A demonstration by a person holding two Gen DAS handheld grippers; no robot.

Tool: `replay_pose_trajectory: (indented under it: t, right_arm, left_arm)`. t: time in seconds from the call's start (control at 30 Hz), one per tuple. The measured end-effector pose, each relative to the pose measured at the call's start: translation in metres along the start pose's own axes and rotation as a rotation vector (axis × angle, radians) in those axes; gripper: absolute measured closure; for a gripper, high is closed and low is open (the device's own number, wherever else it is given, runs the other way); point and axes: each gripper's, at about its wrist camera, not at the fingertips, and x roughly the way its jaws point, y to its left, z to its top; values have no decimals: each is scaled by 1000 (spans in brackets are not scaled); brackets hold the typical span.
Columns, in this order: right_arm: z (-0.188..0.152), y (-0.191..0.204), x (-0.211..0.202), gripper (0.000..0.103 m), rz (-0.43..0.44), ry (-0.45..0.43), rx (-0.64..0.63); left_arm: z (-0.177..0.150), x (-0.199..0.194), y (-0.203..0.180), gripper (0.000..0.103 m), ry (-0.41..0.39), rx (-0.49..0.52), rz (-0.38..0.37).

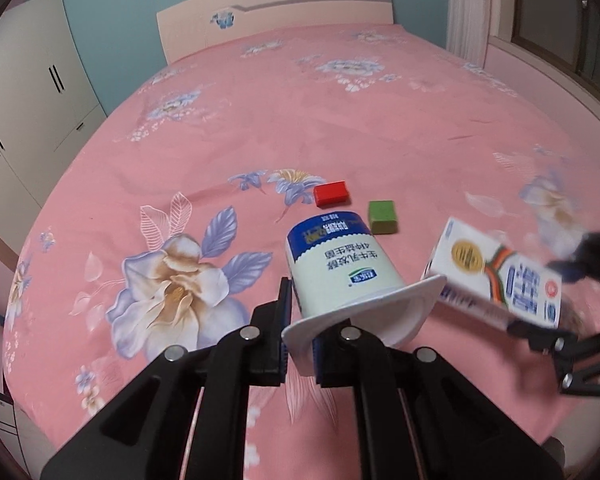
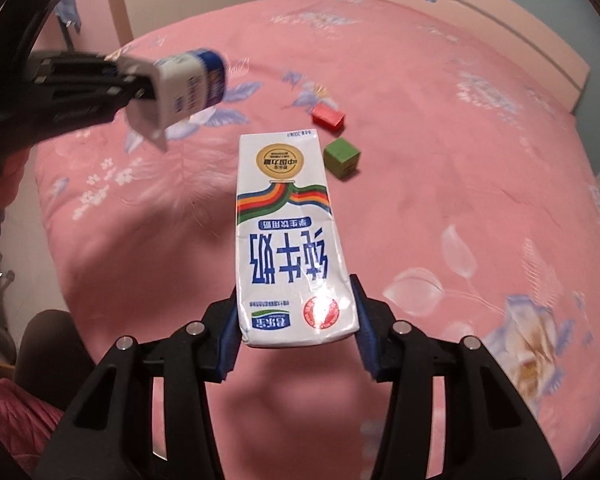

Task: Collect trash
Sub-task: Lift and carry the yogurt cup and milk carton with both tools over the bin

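Right wrist: milk carton [image 2: 290, 240] above bed [image 2: 440, 128]

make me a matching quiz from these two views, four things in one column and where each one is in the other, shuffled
Things:
1. yogurt cup
2. milk carton
3. red block
4. green block

Places:
A. lying on the bedspread, nearer the headboard
B. pinched by its rim in the left claw
C. lying on the bedspread, nearer the claws
D. clamped across its sides in the right claw

Pairs: 1-B, 2-D, 3-A, 4-C
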Motion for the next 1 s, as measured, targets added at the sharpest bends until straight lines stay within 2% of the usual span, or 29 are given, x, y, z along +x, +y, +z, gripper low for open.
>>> replay_pose_trajectory:
  t: [0.17, 0.4, 0.73, 1.0]
  right_arm:
    - [-8, 13, -54, 54, -52, -66, 21]
    - [-16, 39, -122, 54, -118, -135, 17]
    - [-31, 67, -197, 54, -186, -211, 24]
    - [-46, 89, -241, 54, -204, -260, 29]
  left_arm:
    - [-10, -45, -2, 92, -33, 0, -36]
    - [-22, -111, -9, 92, -108, 32, -18]
    - [-37, -192, -21, 92, -201, 90, 6]
    - [-55, -236, -30, 92, -252, 120, 14]
